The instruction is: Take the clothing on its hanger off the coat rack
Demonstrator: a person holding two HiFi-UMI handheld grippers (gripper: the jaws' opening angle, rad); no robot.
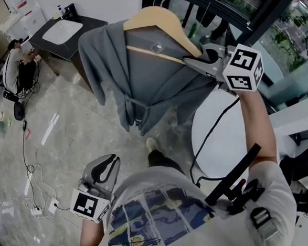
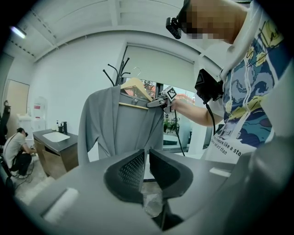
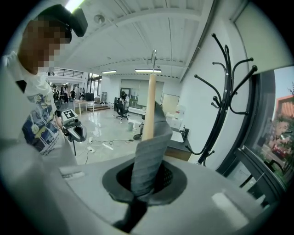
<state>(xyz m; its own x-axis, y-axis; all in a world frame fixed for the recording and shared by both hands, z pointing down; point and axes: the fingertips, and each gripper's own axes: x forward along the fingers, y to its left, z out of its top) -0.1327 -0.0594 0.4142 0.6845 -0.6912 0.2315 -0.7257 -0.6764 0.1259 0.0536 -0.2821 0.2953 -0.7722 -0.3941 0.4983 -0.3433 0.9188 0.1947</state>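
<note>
The right tool (image 3: 146,176) grips the cloth-covered end of the hanger (image 1: 156,18), grey garment (image 1: 140,78) hanging ahead of it, coat rack (image 3: 224,96) apart to its right, left tool (image 2: 146,167) pinched shut and empty: lift-off looks done, carrying away comes next.

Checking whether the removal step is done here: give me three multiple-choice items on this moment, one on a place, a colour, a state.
1. Relative to the coat rack, the hanger is: A hooked on it; B held in the air, apart from it; C lying on the floor.
2. The garment is: A red; B grey; C white.
3. The right tongs are: A open, empty; B shut on a cable; C shut on the garment.
Answers: B, its hook stands free of the rack in the right gripper view; B, grey cloth in every view; C, cloth is pinched between them.
</note>
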